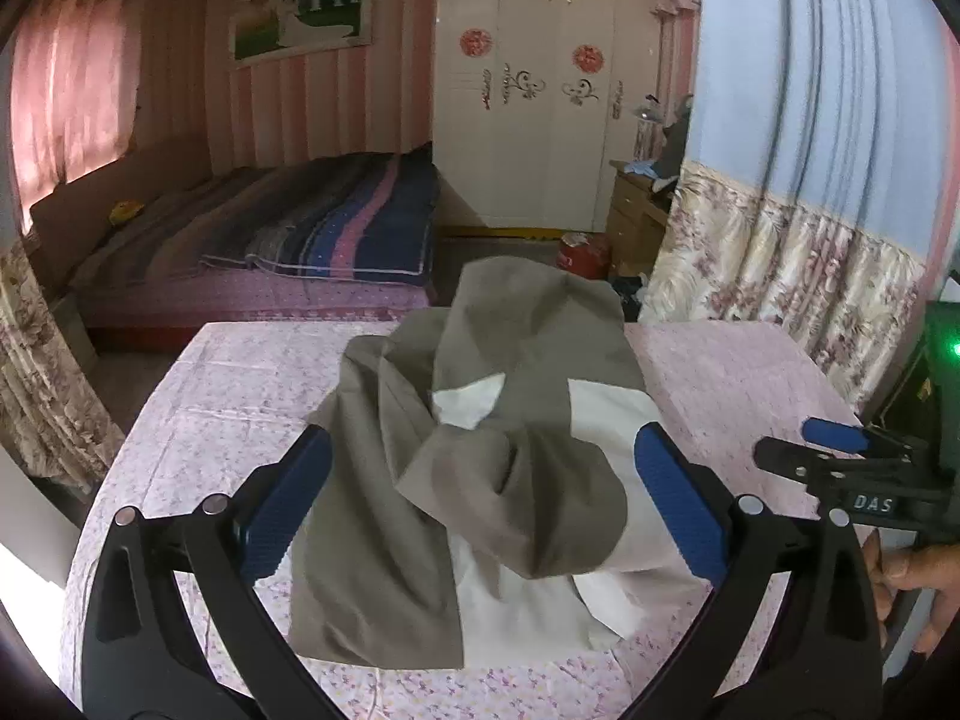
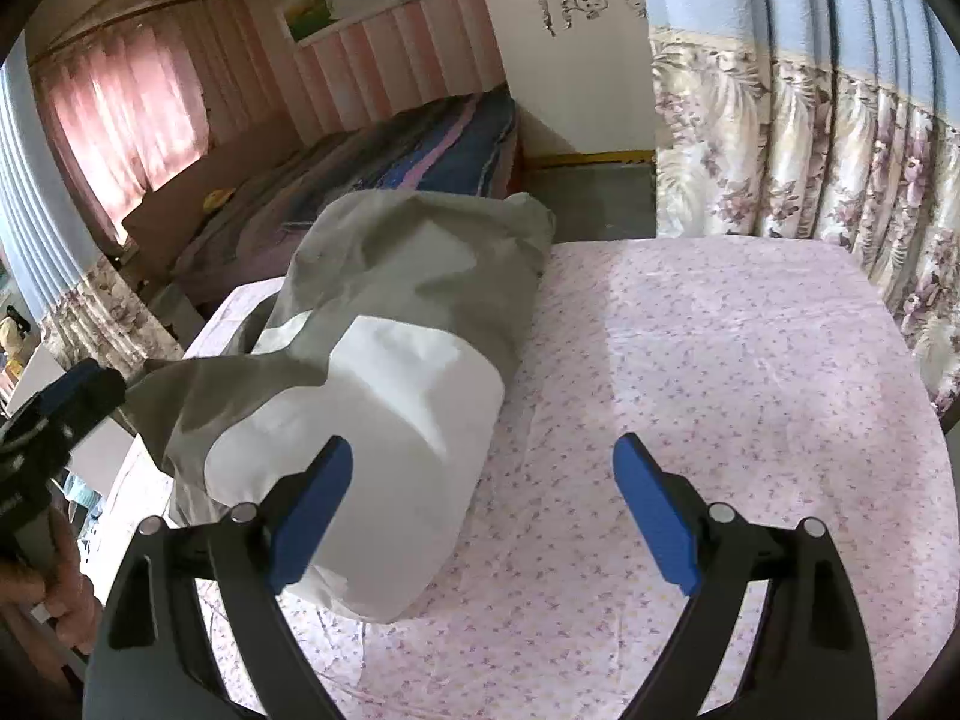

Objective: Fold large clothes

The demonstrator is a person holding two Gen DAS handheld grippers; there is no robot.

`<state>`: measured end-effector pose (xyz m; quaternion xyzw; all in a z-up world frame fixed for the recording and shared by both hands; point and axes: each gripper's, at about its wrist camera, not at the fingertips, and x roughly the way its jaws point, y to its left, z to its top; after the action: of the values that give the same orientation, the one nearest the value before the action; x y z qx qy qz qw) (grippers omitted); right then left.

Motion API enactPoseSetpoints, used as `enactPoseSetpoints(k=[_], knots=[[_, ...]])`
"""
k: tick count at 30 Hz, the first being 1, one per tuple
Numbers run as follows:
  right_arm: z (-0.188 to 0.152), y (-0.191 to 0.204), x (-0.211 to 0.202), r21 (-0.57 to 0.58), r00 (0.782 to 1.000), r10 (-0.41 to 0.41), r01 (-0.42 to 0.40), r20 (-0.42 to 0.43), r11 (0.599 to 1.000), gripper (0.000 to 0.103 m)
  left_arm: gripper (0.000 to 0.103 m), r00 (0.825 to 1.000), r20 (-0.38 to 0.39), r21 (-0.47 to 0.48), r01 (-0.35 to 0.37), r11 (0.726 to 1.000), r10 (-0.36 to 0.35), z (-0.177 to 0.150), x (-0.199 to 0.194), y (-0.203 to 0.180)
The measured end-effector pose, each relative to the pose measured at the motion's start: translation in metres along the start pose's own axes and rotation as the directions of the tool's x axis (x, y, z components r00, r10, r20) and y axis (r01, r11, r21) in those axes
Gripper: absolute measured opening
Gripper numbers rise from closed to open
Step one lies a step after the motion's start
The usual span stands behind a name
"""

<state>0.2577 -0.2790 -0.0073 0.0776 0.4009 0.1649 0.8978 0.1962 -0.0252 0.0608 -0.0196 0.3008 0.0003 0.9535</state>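
Wrist views, both over garment (close).

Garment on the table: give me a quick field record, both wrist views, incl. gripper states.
garment: grey-and-white garment, crumpled in a heap, not folded
surface: table with pink floral cloth
garment position: toward the table's left side in the right wrist view; the right part of the cloth is bare
left gripper: open, fingers either side of the heap, gripping nothing
right gripper: open, to the right of the heap, holding nothing
background: bed, white wardrobe, floral curtain
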Motion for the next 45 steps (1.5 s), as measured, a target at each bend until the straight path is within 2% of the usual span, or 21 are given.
enactPoseSetpoints(k=[4,5,6,7,9,12,16,20,23,25,27,29,34,35,37,38,39,42,45], knots=[[-0.001,0.004,0.007,-0.003,1.000,0.009,-0.009,-0.007,1.000,0.089,0.098,0.998,-0.065,0.028,-0.009,1.000,0.011,-0.009,0.026,-0.005],[-0.001,0.006,0.009,-0.004,1.000,0.011,-0.011,-0.010,1.000,0.089,0.093,0.997,-0.070,0.034,-0.012,0.999,0.014,-0.010,0.030,-0.005],[-0.002,0.007,0.011,-0.007,1.000,0.013,-0.013,-0.015,1.000,0.089,0.078,0.997,-0.075,0.050,-0.006,0.999,0.010,-0.012,0.037,-0.006],[-0.003,0.009,0.012,-0.012,1.000,0.013,-0.013,-0.019,1.000,0.089,0.067,0.996,-0.086,0.056,0.001,0.998,0.004,-0.013,0.041,-0.005],[-0.004,0.012,0.014,-0.021,1.000,0.011,-0.011,-0.024,1.000,0.089,0.027,0.993,-0.113,0.052,0.041,0.998,-0.035,-0.017,0.049,-0.001],[-0.005,0.017,0.019,-0.026,0.999,0.011,-0.012,-0.032,1.000,0.089,0.011,0.992,-0.110,0.049,0.059,0.997,-0.054,-0.022,0.048,0.011],[-0.006,0.033,0.029,-0.054,0.999,0.025,-0.027,-0.046,0.998,0.089,0.007,0.998,-0.056,0.093,-0.011,0.996,0.017,-0.025,0.025,0.031],[-0.014,0.058,0.042,-0.107,0.996,0.072,-0.077,-0.054,0.991,0.089,0.007,0.997,-0.038,0.039,-0.060,0.997,0.062,-0.038,0.001,0.069],[-0.030,0.077,0.068,-0.169,0.992,0.080,-0.096,-0.099,0.981,0.090,0.008,0.992,-0.091,-0.017,-0.092,0.996,0.090,-0.071,0.011,0.099],[-0.040,0.082,0.081,-0.178,0.991,0.085,-0.103,-0.106,0.979,0.094,0.010,0.987,-0.137,-0.055,-0.098,0.994,0.090,-0.094,0.024,0.115],[-0.052,0.083,0.096,-0.196,0.990,0.086,-0.107,-0.112,0.975,0.097,0.012,0.982,-0.154,-0.049,-0.121,0.991,0.112,-0.111,0.036,0.122],[-0.060,0.081,0.105,-0.199,0.991,0.083,-0.102,-0.103,0.975,0.100,0.013,0.979,-0.156,-0.039,-0.138,0.990,0.130,-0.119,0.044,0.125],[-0.062,0.086,0.100,-0.214,0.996,0.056,-0.069,-0.065,0.974,0.100,0.019,0.982,-0.151,-0.056,-0.121,0.991,0.111,-0.130,0.051,0.131],[-0.057,0.088,0.091,-0.228,0.998,0.043,-0.052,-0.045,0.972,0.100,0.027,0.982,-0.145,-0.054,-0.130,0.990,0.121,-0.128,0.048,0.131],[-0.046,0.093,0.074,-0.248,0.999,0.042,-0.040,0.002,0.968,0.100,0.061,0.978,-0.126,-0.065,-0.177,0.982,0.168,-0.119,0.035,0.135],[-0.039,0.094,0.064,-0.256,0.999,0.045,-0.036,0.030,0.966,0.100,0.086,0.977,-0.122,-0.067,-0.184,0.981,0.175,-0.114,0.031,0.135],[-0.033,0.095,0.057,-0.262,0.998,0.042,-0.027,0.052,0.965,0.100,0.093,0.979,-0.096,-0.066,-0.188,0.980,0.181,-0.106,0.022,0.137],[-0.009,0.098,0.044,-0.272,0.994,0.006,0.023,0.106,0.962,0.101,0.097,0.977,-0.055,-0.029,-0.205,0.978,0.204,-0.082,0.003,0.137],[0.023,0.098,0.051,-0.241,0.994,-0.022,0.048,0.108,0.969,0.101,0.100,0.979,0.009,-0.044,-0.202,0.978,0.203,-0.039,-0.005,0.134]])
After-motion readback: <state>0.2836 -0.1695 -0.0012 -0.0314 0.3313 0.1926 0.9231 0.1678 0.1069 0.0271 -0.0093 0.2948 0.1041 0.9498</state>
